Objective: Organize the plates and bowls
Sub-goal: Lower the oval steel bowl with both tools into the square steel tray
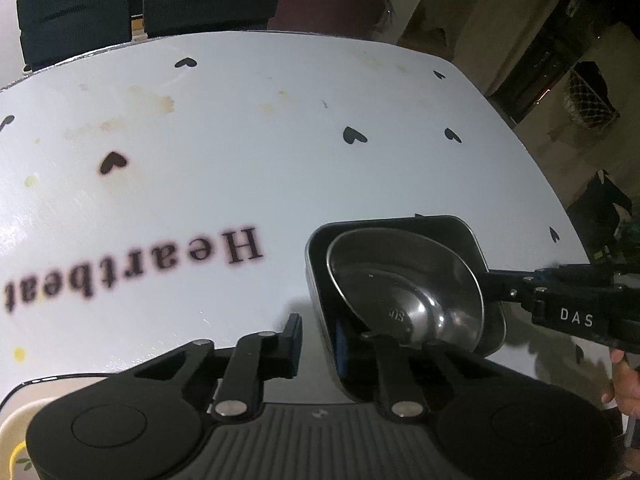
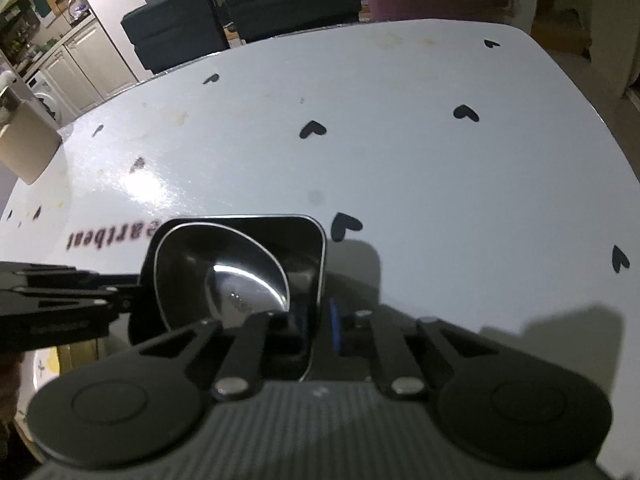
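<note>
Now steel bowl (image 1: 404, 292) tilts inside black tray (image 1: 320, 280).

The table (image 1: 280, 152) is big and white, with a shiny top and rounded corners. Little black hearts (image 1: 354, 135) are printed all over it. One big black word, "Heartbeat" (image 1: 132, 276), is printed on it too, and from here it reads upside down. There are some yellow and brown stains (image 1: 160, 102) toward the far side of the table, and a small yellow spot (image 1: 19, 355) near the close edge. A dark square dish (image 1: 316, 264) with rounded corners is near the front of the table, and a shiny metal bowl (image 1: 404, 288) lies tilted inside it. Whether the dish rests on the table or is lifted off it cannot be told. A pale dish (image 1: 16, 420) peeks in at the close left corner.
</note>
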Available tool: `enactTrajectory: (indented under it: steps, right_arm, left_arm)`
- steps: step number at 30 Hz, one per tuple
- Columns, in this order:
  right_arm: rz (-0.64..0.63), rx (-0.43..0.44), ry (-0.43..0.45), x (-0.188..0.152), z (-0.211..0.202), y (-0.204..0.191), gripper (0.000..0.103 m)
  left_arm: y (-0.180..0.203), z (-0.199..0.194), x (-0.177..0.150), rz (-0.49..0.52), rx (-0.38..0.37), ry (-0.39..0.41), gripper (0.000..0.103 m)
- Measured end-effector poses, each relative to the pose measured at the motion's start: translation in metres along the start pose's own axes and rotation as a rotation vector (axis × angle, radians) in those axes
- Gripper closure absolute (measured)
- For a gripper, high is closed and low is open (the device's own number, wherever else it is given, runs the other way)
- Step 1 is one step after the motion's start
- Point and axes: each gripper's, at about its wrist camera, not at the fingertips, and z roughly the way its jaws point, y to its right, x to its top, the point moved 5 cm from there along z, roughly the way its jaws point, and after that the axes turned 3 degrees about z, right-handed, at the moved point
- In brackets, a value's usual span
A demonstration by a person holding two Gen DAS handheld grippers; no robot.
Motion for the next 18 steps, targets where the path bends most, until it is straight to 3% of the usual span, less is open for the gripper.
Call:
enactTrajectory:
  steps: [4,10,18]
  right_arm:
    - [-0.009,0.000,0.006,-0.001,-0.002,-0.002,0.096]
    - [-0.006,0.012,0.006,-0.002,-0.001,0.000,0.097]
    - [0.009,0.040,0.026,0.002,-0.006,0.006,0.098]
  left_arm:
    - [0.000,0.000,-0.001,-0.011,-0.024,-0.006,0.093]
    - [-0.002,-0.002,-0.001,-0.032,-0.037,0.001,0.094]
    - [-0.007,-0.017,0.005,-0.069,-0.061,0.069,0.097]
